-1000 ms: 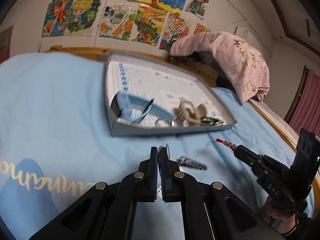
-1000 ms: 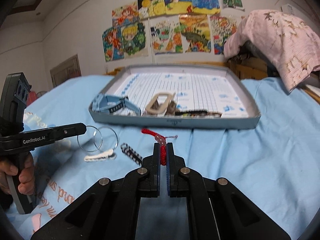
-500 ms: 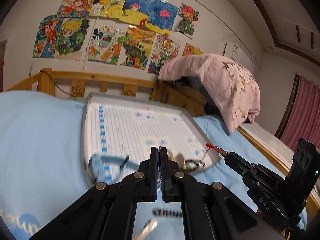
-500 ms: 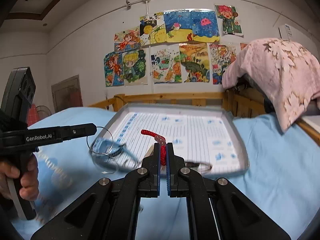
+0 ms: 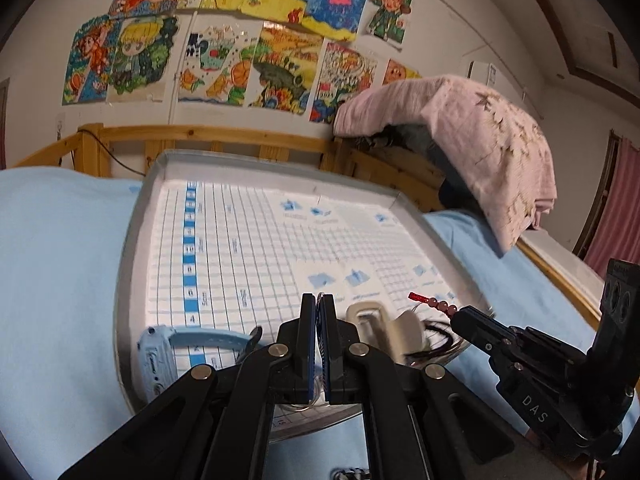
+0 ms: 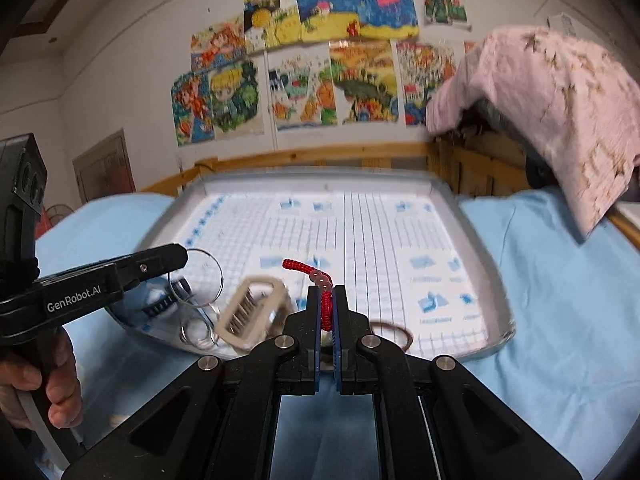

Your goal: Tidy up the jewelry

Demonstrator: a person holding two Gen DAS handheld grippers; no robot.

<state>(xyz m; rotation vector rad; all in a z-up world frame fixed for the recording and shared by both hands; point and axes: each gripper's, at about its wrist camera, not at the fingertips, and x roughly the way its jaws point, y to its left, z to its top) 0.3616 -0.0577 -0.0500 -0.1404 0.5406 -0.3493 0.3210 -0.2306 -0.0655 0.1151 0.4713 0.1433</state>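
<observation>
A shallow grey tray [image 5: 132, 240] with a gridded paper lining lies on the blue bed; it also shows in the right wrist view [image 6: 472, 236]. My left gripper [image 5: 319, 304] is shut on thin silver hoop rings [image 6: 200, 276] and holds them over the tray's near left part. My right gripper [image 6: 327, 300] is shut on a red beaded bracelet [image 6: 304, 270], also over the tray's near edge; the bracelet also shows in the left wrist view [image 5: 434, 302]. In the tray lie a light blue watch [image 5: 160, 356], a beige hair claw [image 6: 250, 312] and a brown hair tie [image 6: 394, 334].
A striped clip [image 5: 352, 472] lies on the blue sheet [image 5: 60, 260] in front of the tray. A wooden bed rail [image 5: 224, 136] runs behind the tray. A pink blanket [image 5: 492, 144] hangs over furniture at the right. Drawings cover the wall.
Both grippers have risen from the sheet and moved forward over the tray's near edge, the left carrying the hoop rings and the right the red bracelet. Both stay shut.
</observation>
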